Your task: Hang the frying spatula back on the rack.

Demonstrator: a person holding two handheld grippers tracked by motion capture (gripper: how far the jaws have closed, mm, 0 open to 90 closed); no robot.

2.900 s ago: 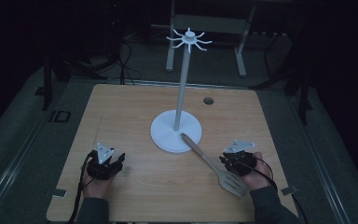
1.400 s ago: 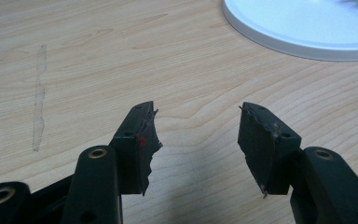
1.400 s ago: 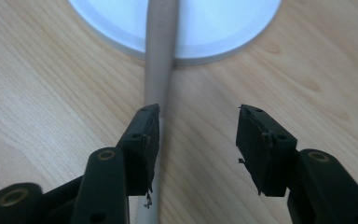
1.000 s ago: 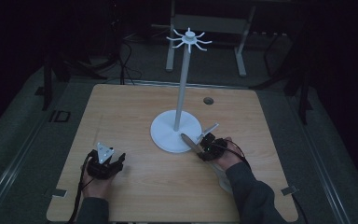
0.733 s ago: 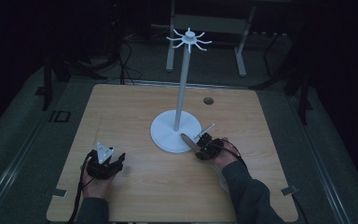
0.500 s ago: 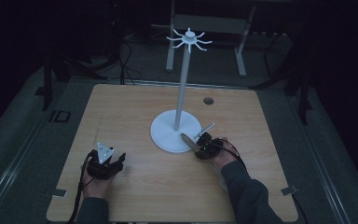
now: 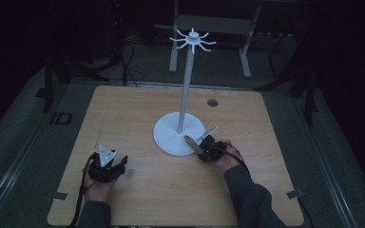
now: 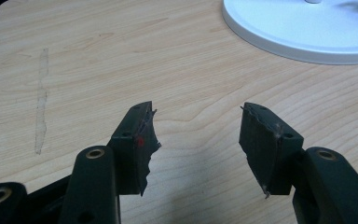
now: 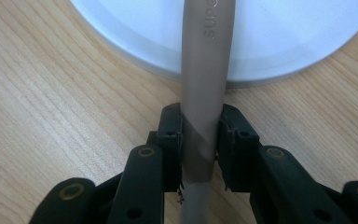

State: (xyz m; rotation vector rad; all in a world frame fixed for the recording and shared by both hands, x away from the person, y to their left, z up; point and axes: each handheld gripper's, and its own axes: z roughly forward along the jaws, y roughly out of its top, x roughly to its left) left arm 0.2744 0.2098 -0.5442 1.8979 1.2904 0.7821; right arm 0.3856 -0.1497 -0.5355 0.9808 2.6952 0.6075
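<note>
The right gripper (image 9: 199, 140) had just been closing and now clamped both pads on the handle of the spatula (image 9: 204, 84). That handle lay across the rim of the white stand base (image 9: 279, 42), its lower part over the wooden table (image 9: 51, 93). The spatula looked light and stiff, its smooth, rounded handle likely to be slippery; a hold near the handle's middle seemed sound, though the blade end might swing when lifted. The handle was matte grey-brown with embossed lettering. In the high view the left gripper (image 7: 108, 166) rested on the table well apart, its jaws wide open and empty.
</note>
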